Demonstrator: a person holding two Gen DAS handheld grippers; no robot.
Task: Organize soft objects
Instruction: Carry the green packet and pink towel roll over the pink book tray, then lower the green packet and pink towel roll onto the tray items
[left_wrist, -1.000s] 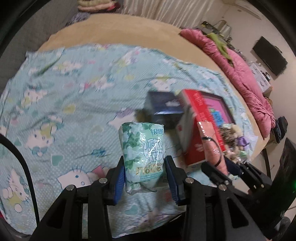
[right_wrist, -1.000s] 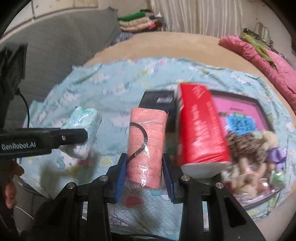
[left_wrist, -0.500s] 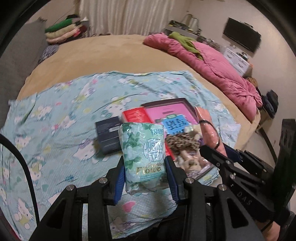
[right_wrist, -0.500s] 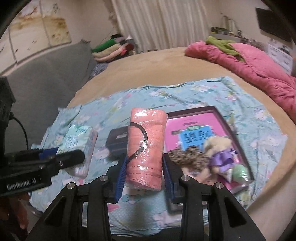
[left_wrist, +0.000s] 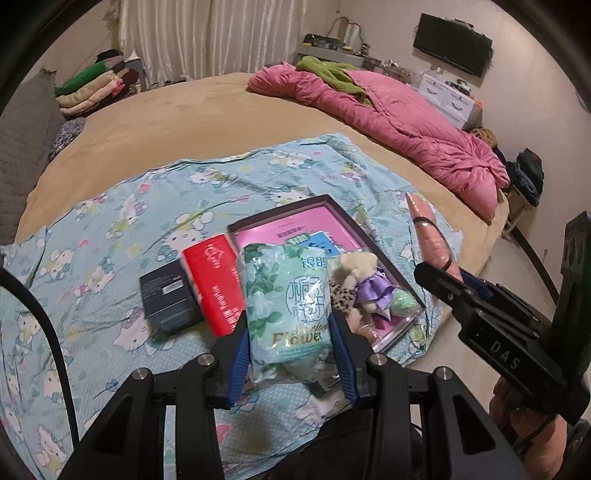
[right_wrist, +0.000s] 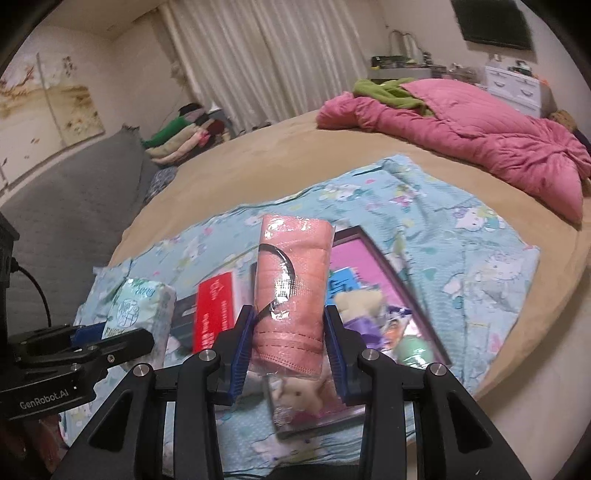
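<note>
Both hands have lifted and swung toward the tray (left_wrist: 397, 275) since a second ago. Left gripper (left_wrist: 291, 334) clamps the green tissue pack (left_wrist: 286, 299); right gripper (right_wrist: 288, 341) clamps the pink mask pack (right_wrist: 291, 284), both held above the bedsheet (left_wrist: 110, 229). Risk: slick wrappers sliding out, probably if tilted further; the tray's crowded near end could spill.

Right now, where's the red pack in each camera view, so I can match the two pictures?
Left wrist view: the red pack lies left of centre on the blue cartoon sheet, between the dark box and the green tissue pack held in the left gripper.
Right wrist view: left of centre, just left of the pink mask pack in the right gripper.
Shared landmark: the pink quilt.
</note>
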